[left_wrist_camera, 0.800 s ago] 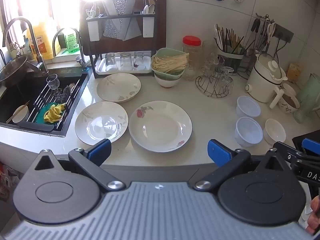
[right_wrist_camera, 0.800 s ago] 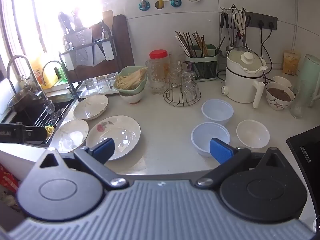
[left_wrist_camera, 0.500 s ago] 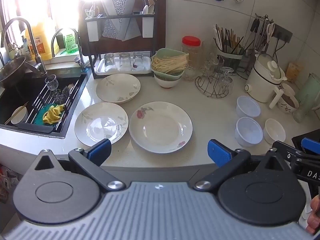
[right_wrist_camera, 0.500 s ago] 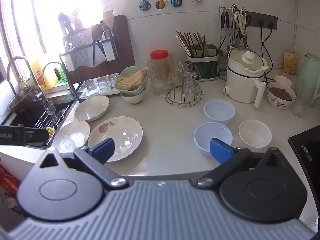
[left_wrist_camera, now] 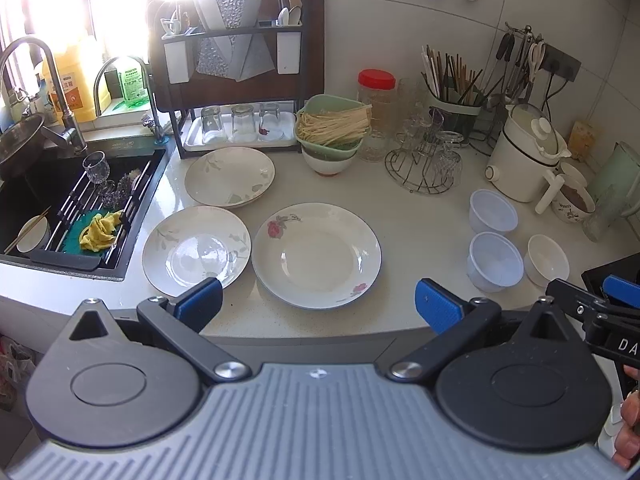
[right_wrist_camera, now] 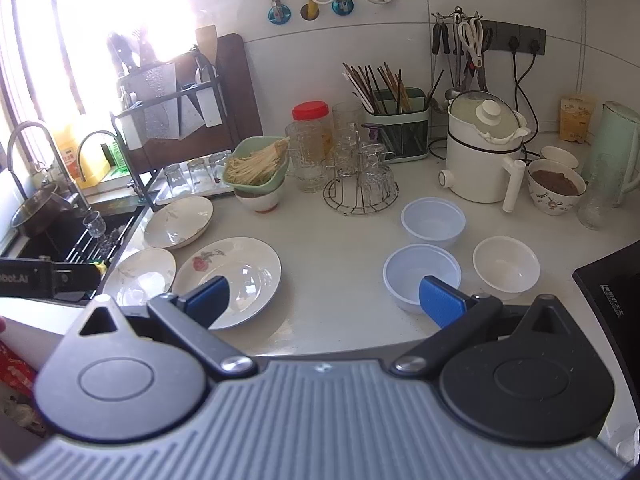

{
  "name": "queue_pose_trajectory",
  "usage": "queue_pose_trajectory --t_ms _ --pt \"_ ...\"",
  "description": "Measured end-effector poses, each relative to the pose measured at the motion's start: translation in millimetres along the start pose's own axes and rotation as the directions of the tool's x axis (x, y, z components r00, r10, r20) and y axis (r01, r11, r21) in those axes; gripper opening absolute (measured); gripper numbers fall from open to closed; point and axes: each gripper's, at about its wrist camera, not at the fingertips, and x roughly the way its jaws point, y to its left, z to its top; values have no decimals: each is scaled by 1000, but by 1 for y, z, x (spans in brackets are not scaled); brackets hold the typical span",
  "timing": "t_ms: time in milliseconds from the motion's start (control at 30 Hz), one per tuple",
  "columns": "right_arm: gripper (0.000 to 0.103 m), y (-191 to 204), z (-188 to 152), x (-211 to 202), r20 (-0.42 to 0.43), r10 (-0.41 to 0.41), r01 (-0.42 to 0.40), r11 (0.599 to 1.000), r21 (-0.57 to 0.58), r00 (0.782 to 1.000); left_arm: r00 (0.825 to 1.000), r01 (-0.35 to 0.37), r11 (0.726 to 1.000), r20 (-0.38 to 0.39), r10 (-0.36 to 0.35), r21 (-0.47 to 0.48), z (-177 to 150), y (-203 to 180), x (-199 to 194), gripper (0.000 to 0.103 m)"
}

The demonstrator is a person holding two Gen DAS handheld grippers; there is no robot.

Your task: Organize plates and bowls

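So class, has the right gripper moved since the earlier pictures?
Yes. The right gripper has drifted left: the white pot sits further right in its view.

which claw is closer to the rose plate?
Left. The left claw hangs open just short of the rose plate, roughly centred on it. The right claw sits off to its right, nearer the plastic bowl.

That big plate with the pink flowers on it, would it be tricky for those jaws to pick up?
Probably somewhat. The flowered plate looks glazed and glossy, so likely slippery. It lies flat on the countertop, leaving only its thin rim to pinch. It appears ceramic, so probably heavy for its thickness and breakable if dropped.
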Motion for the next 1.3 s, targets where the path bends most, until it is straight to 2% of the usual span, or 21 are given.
queue_pose_trajectory --t_ms 167,1300 --pt "103 1 0 -1 7 1 -1 1000 -3 1000 1000 26 1000 -4 -26 -10 0 1 1 103" --pt "103 3 1 3 4 24 -24 1000 -5 1000 1000 1 1000 -8 -1 -4 -1 6 5 103"
